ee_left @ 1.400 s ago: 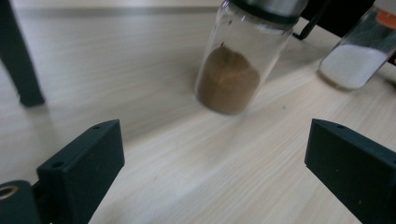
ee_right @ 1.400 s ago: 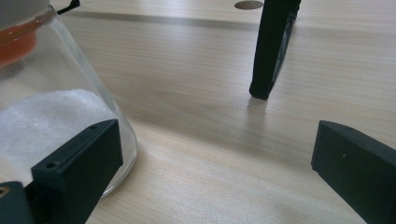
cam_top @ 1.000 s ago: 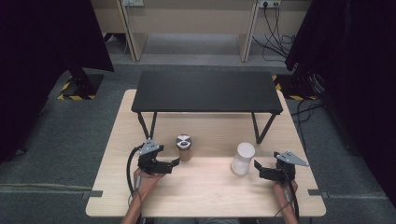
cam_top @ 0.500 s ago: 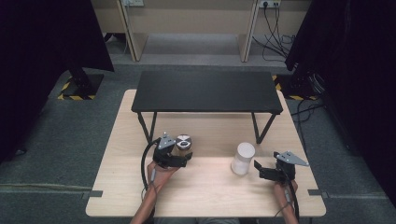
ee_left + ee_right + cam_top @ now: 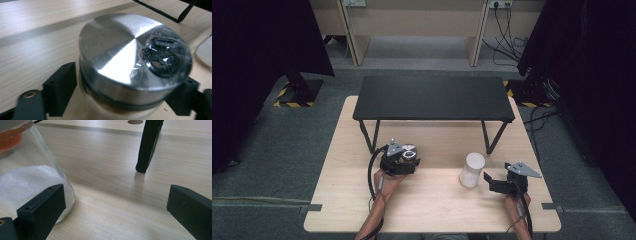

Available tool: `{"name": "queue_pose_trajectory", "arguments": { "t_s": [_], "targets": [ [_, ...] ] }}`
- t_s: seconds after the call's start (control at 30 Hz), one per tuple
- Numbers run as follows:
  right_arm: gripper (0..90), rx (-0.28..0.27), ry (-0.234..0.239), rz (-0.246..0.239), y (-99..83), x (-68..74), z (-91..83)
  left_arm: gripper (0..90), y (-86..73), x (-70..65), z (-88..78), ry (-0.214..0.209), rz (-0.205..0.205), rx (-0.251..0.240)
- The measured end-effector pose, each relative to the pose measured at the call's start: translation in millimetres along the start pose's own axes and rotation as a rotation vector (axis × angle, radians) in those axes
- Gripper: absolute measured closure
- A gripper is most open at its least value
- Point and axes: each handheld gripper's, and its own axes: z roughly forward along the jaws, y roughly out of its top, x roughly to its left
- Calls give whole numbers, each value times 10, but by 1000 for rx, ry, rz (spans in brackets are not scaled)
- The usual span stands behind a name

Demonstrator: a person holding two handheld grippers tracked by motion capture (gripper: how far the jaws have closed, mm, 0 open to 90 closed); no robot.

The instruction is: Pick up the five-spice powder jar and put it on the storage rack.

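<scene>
Closing its jaws on the metal-lidded jar (image 5: 132, 67) at lower centre-left of the high view, the left gripper (image 5: 404, 162) completes the grasp; lifting remains, the right gripper (image 5: 492, 184) standing wide beside the white container (image 5: 472, 169).

Lower body of the metal-lidded jar (image 5: 130, 57) hidden behind its own lid, label unreadable

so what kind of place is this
Probably a lab or recording room: dark curtains hang at both sides, hazard-striped stand bases sit on grey carpet, and cables run from wall sockets behind the wooden table.
</scene>
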Motion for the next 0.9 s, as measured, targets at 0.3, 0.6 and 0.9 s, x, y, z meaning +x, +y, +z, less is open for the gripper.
{"name": "queue_pose_trajectory", "arguments": {
  "t_s": [0.3,0.6,0.9],
  "targets": [
    [22,2,0,-2,3,3,1,301,-48,-66,15,22,52,-22],
    [22,2,1,-3,4,2,1,305,-45,-37,-15,19,44,-22],
    [22,3,1,-2,6,2,1,305,-2,-23,-93,24,59,-9]
  ]
}}
